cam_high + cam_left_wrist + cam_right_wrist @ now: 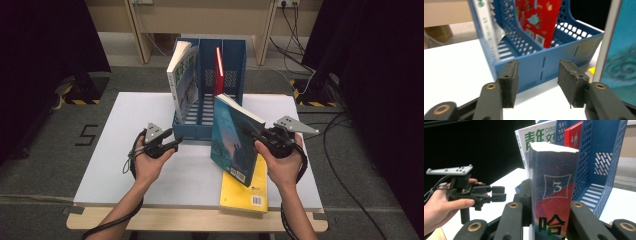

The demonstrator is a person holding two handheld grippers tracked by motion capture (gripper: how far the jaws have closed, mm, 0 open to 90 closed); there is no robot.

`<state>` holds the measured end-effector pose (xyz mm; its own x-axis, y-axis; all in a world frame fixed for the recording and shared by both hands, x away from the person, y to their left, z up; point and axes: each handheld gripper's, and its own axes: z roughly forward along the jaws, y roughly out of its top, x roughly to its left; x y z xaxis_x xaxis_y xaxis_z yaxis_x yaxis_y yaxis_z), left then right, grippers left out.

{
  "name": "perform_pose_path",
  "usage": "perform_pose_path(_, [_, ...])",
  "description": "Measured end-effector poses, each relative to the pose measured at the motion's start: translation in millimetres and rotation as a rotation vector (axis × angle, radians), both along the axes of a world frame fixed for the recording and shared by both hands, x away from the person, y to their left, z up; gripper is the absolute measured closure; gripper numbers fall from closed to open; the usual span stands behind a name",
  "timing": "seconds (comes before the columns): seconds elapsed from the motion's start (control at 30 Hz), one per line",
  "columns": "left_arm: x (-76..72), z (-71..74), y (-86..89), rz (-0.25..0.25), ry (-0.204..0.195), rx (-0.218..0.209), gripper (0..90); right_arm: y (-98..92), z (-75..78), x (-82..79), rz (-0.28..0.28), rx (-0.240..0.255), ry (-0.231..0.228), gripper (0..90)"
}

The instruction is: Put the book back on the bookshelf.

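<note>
Both forearms are coming in from the bottom of the high view. The left gripper [167, 142] is sitting left of centre, jaws standing apart with nothing between them. The right gripper [257, 134] is hanging right of centre, pointing left, jaws clamping something thick, the hand [282, 162] wrapping its body.

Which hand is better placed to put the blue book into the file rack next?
Right. The right hand-held gripper already clamps the blue book upright beside the file rack; the left hand-held gripper is open and holds nothing.
</note>
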<state>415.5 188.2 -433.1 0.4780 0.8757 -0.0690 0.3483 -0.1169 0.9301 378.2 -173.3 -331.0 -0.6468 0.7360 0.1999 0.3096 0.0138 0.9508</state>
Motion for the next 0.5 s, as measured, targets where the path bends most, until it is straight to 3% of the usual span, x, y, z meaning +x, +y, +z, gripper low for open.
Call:
perform_pose_path(0.13, [-8.3, -7.4, 8.1, 0.017, 0.026, -0.014, 39.9, -1.2, 3.7, -1.3, -0.012, -0.001, -0.01, 75.0])
perform_pose_path(0.43, [-21.8, -26.3, 23.3, 0.048, 0.083, -0.028, 35.8, -4.5, 14.2, -3.3, -0.032, 0.016, -0.026, 75.0])
perform_pose_path(0.5, [-23.8, -27.8, 24.8, 0.055, 0.078, -0.028, 35.6, -5.4, 17.2, -3.5, -0.039, 0.02, -0.032, 75.0])
